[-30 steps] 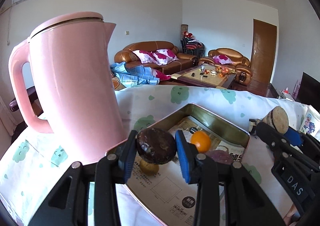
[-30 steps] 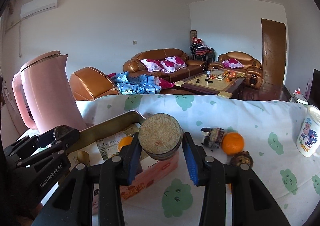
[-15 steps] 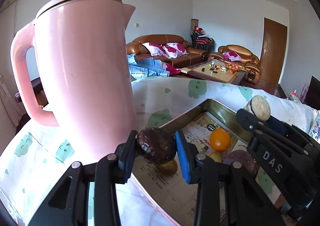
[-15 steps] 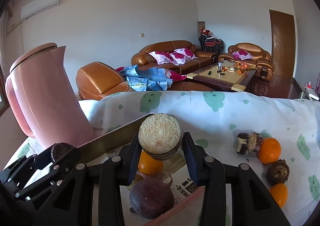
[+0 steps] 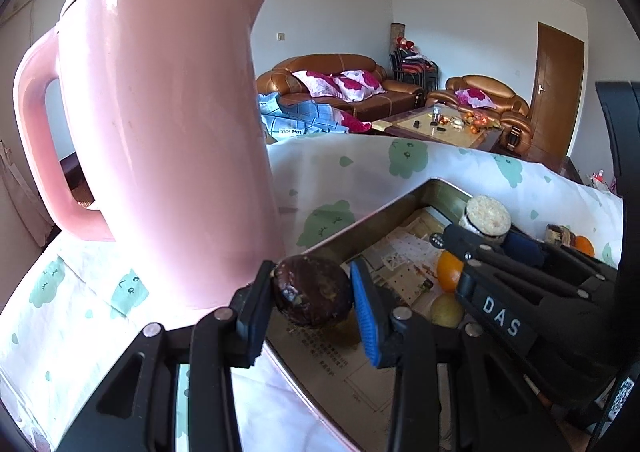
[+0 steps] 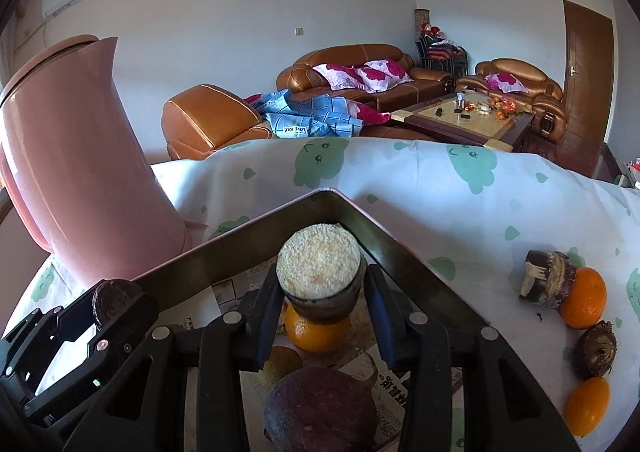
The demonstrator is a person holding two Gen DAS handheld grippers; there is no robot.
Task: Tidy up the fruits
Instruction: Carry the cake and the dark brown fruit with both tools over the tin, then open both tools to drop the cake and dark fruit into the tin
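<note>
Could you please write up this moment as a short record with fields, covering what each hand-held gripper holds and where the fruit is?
left hand-held gripper: shut on a dark brown round fruit, at the tin's near edge
right hand-held gripper: shut on a cut piece with a pale grainy face, above the tin
tin tray: paper-lined; holds an orange and a dark purple fruit
on the cloth, right of the tin: two oranges, two brown pieces
pink kettle: upright, left of the tin

My right hand has carried the cut root from beside the tin to over it. My left has edged closer to the pink kettle.
</note>
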